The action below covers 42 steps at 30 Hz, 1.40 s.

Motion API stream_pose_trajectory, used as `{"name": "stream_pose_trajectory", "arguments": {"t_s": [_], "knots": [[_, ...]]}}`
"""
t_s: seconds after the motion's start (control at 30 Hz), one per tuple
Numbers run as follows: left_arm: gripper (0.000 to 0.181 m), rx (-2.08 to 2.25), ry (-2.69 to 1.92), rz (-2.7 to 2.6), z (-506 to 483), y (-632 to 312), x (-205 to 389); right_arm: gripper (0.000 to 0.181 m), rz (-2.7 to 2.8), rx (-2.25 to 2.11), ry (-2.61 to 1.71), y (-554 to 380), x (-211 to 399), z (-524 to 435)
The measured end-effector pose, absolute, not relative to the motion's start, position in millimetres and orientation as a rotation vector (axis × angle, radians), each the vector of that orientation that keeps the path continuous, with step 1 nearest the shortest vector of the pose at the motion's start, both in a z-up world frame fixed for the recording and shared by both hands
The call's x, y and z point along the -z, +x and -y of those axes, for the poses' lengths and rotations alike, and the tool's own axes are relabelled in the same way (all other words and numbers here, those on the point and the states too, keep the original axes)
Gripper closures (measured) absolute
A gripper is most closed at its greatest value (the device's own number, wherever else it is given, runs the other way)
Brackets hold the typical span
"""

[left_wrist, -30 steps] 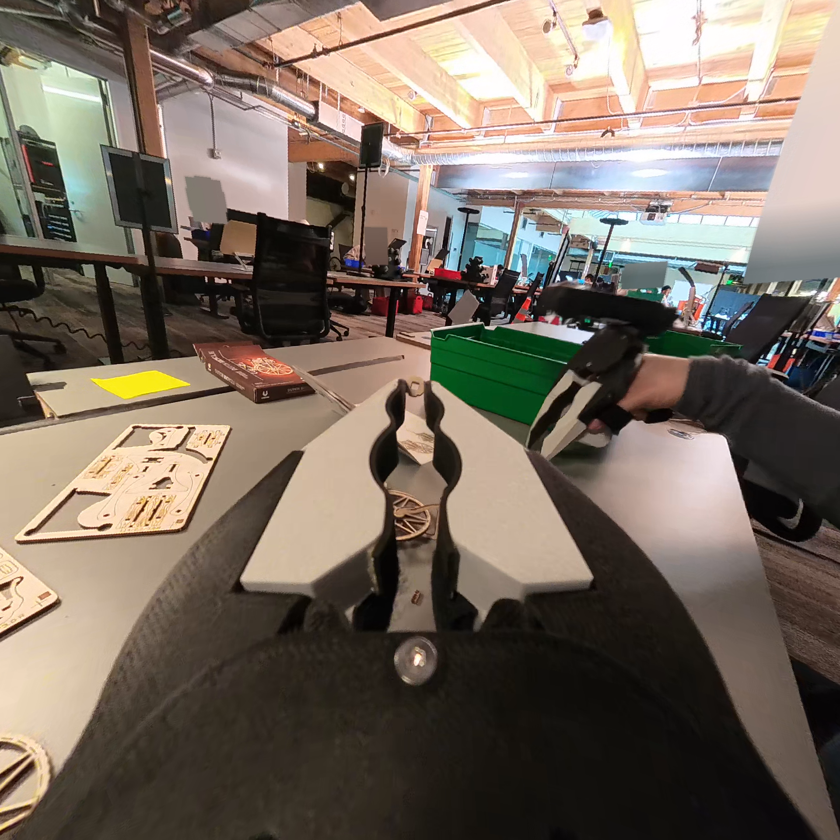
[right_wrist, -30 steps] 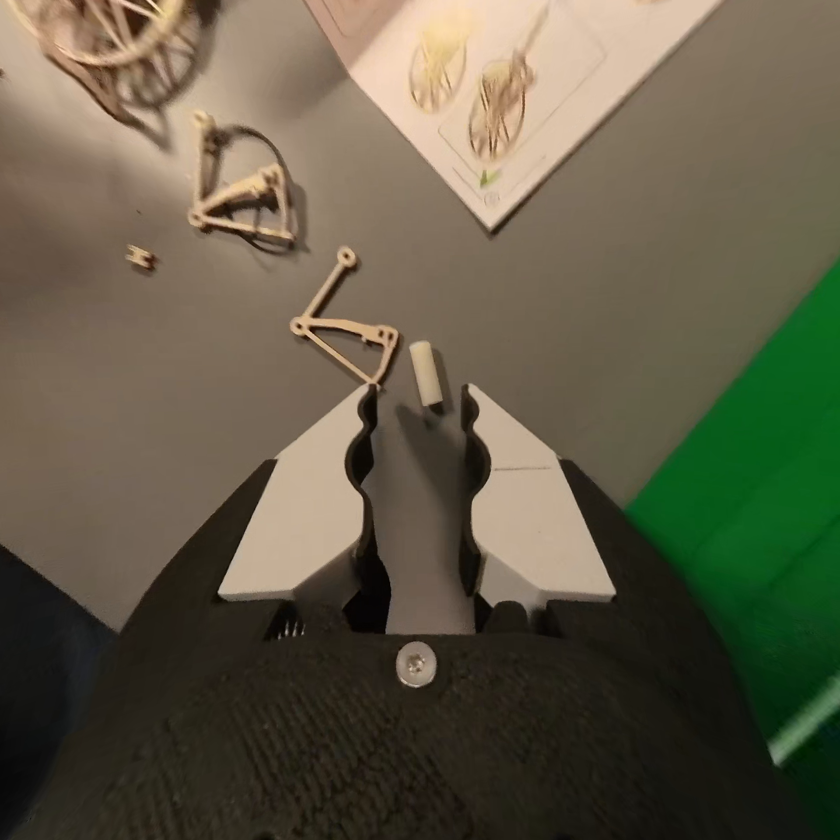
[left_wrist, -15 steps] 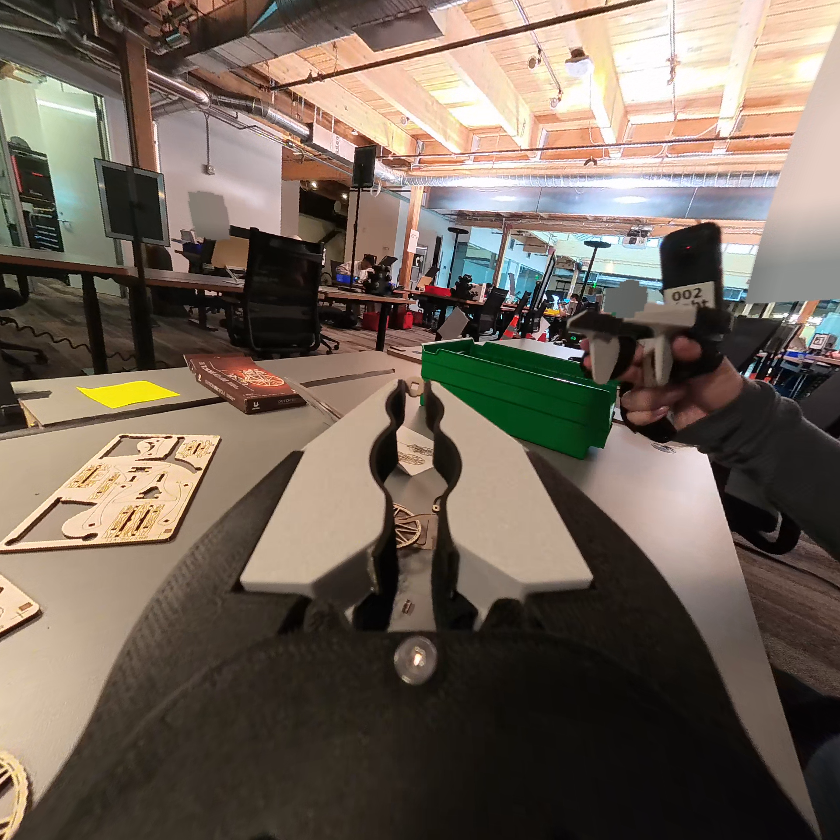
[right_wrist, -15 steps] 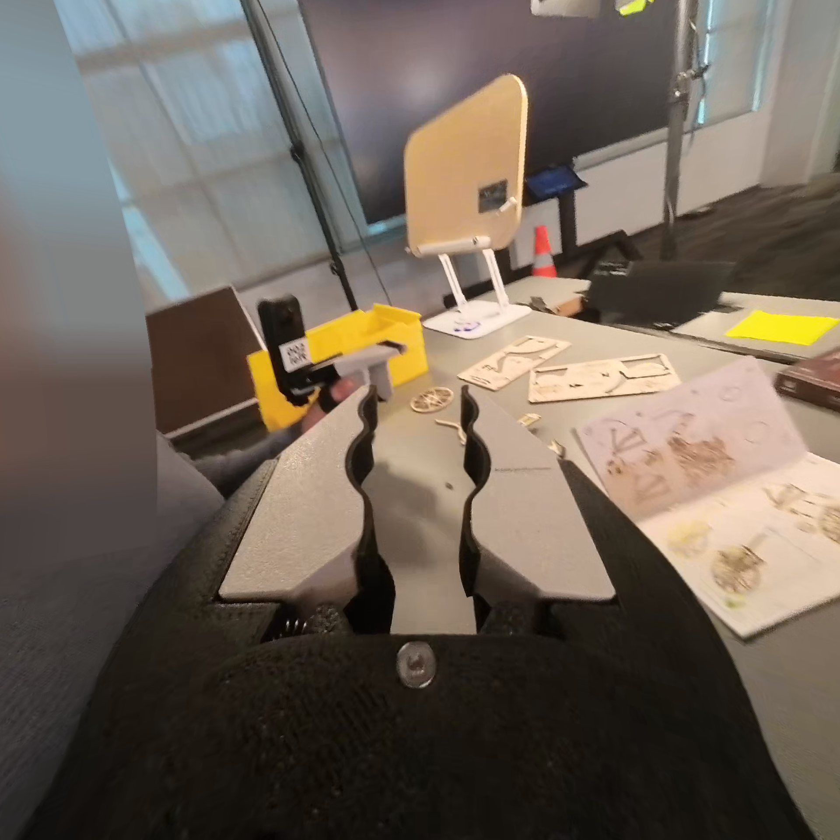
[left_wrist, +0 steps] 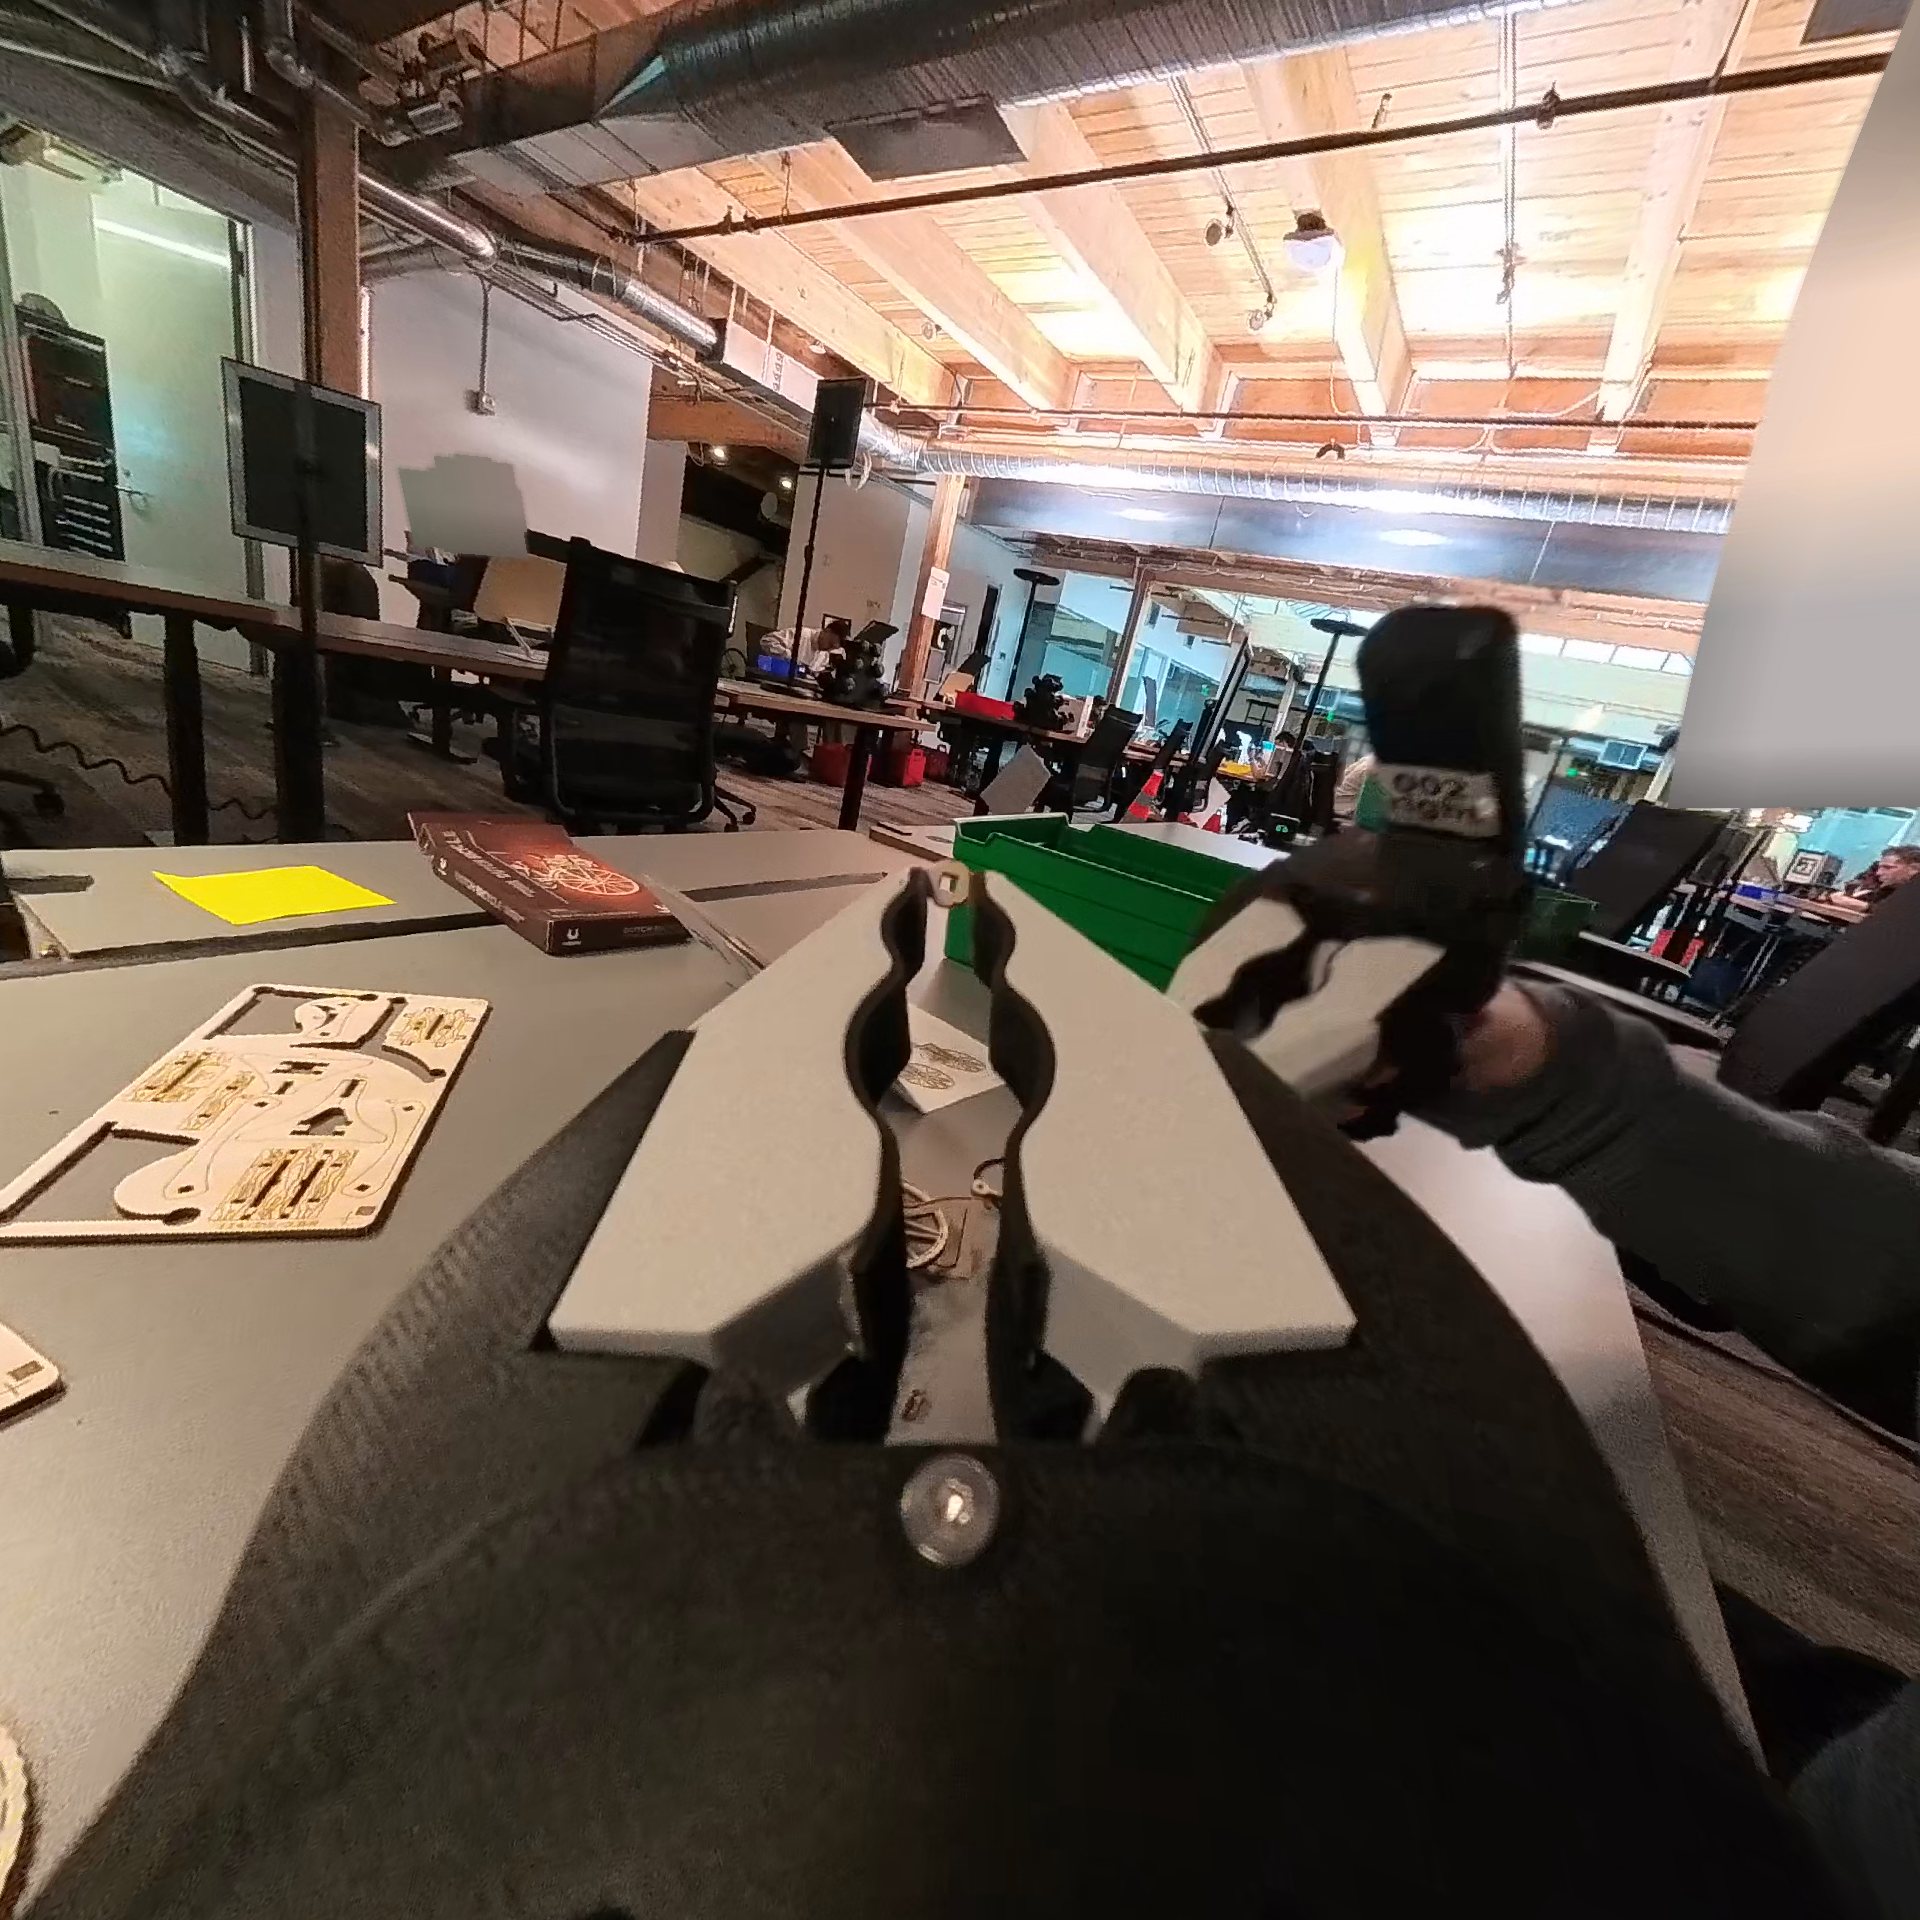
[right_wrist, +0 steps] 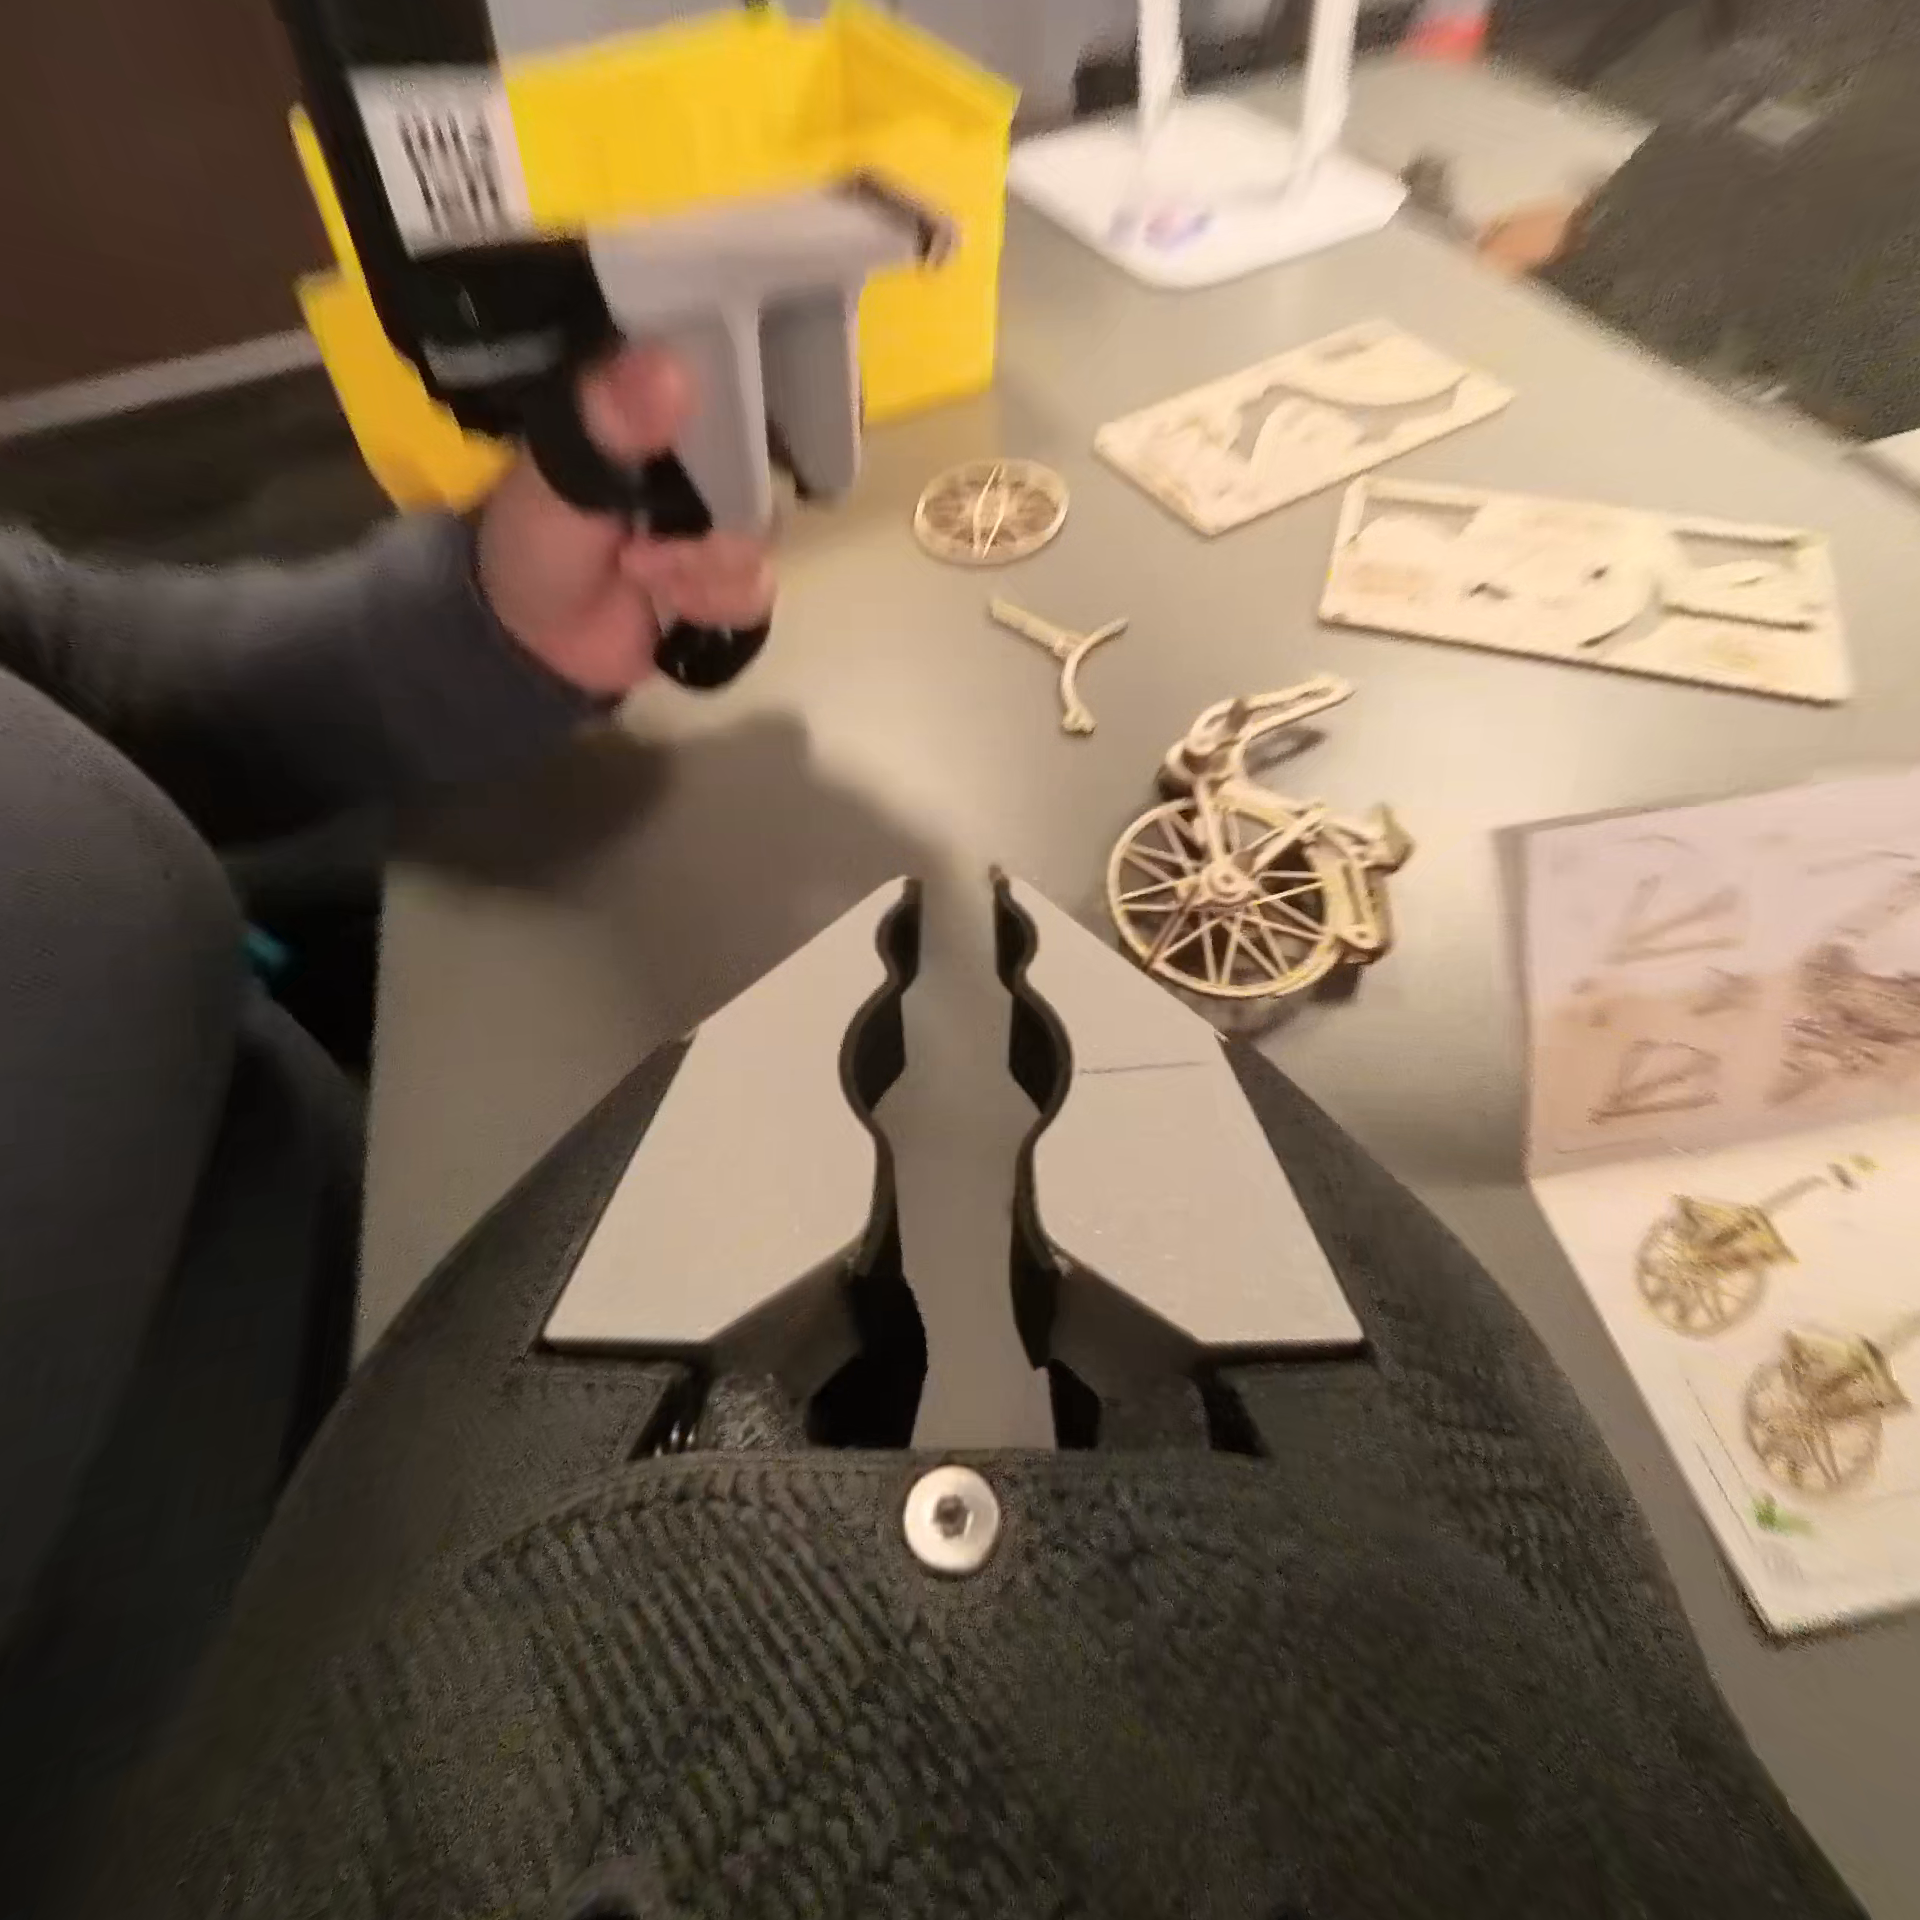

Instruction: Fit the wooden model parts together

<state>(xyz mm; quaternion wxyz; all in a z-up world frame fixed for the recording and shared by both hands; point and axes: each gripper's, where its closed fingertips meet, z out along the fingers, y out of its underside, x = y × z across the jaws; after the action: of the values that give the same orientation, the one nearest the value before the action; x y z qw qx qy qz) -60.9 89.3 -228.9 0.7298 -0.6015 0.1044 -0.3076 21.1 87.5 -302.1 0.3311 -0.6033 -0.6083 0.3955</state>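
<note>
My left gripper (left_wrist: 951,885) is shut on a small flat wooden part (left_wrist: 953,881) pinched at its tips, held above the grey table (left_wrist: 156,1351). It also shows in the right wrist view (right_wrist: 925,234), raised in a hand. My right gripper (right_wrist: 953,883) is empty, its jaws a narrow gap apart, low over the table; the left wrist view shows it close on the right (left_wrist: 1210,1003). A partly built wooden bicycle model (right_wrist: 1247,894) lies just right of the right gripper's tips. A loose spoked wheel (right_wrist: 990,512) and a forked wooden piece (right_wrist: 1060,649) lie beyond.
Cut-out wooden sheets (right_wrist: 1579,592) (left_wrist: 239,1112) lie on the table. An open instruction booklet (right_wrist: 1714,1143) is at the right. A yellow bin (right_wrist: 727,208) stands behind the left gripper. A green bin (left_wrist: 1091,894), a brown box (left_wrist: 551,883) and a yellow note (left_wrist: 272,891) sit farther off. There is about 11 cm between the tips of the two grippers. It is some 15 cm from my left tips to the forked wooden piece (right_wrist: 1060,649).
My right gripper swung up from pointing down at small parts, turned toward the left gripper, came closer and lower, and its jaws narrowed. My left gripper held nearly still with its part.
</note>
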Motion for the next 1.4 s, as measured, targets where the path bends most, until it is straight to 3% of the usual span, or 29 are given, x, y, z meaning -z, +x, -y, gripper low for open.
{"name": "stream_pose_trajectory", "arguments": {"t_s": [0.13,0.53,1.13,1.4], "knots": [[0.175,0.744,-1.281,-0.234,-84.4,-59.2,222.8,0.164,1.876,-0.846,-1.539,-6.2,347.4,-85.0],[0.174,0.799,-1.252,-0.191,-83.7,-67.1,219.8,0.173,2.240,-0.747,-1.492,-33.5,382.7,-93.1],[0.174,0.816,-1.258,-0.191,-84.0,-66.7,221.5,0.180,2.321,-0.695,-1.448,-35.8,385.1,-87.7],[0.174,0.767,-1.322,-0.259,-87.0,-52.6,232.4,0.181,1.952,-0.698,-1.190,-3.2,344.5,-86.5]]}}
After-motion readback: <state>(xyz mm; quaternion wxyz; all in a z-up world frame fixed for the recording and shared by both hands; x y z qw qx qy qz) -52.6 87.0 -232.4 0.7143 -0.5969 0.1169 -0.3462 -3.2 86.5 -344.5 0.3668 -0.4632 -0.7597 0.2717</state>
